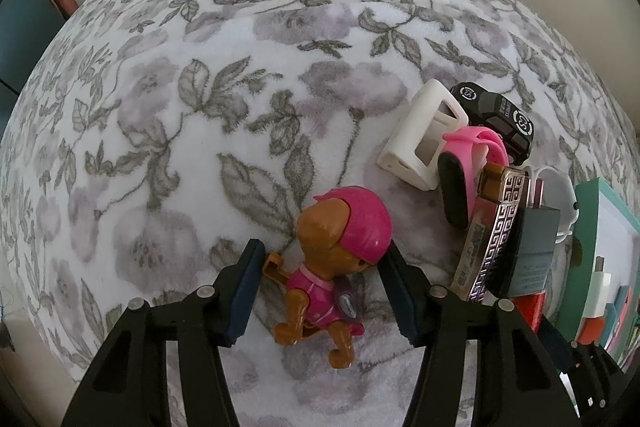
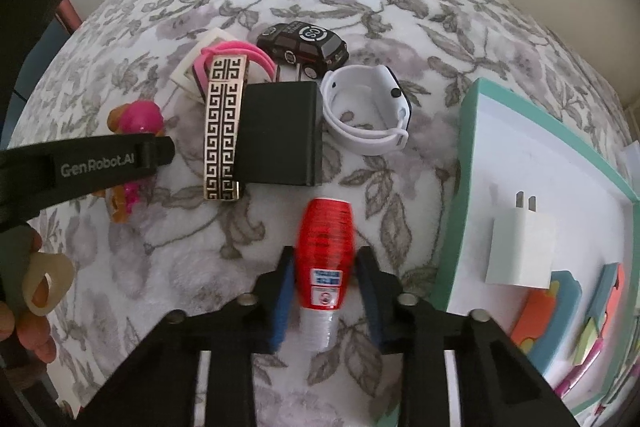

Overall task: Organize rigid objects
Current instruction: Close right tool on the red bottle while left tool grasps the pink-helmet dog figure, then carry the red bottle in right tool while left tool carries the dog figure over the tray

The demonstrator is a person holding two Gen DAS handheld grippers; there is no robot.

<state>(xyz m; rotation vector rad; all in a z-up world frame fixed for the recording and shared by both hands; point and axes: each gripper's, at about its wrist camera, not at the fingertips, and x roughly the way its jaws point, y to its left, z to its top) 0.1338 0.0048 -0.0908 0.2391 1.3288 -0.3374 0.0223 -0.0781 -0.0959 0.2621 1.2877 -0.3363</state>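
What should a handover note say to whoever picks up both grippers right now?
Left gripper: fingers straddle the toy dog on the blanket; whether they press on it yet is unclear.
Right gripper: shut on the red bottle, close to the box's edge.
Done: white charger and some colourful pieces lie in the teal box.
Left on the blanket: toy car, white watch, black box, patterned case, pink band, white frame.
Next, probably: bottle into the box, then the dog.
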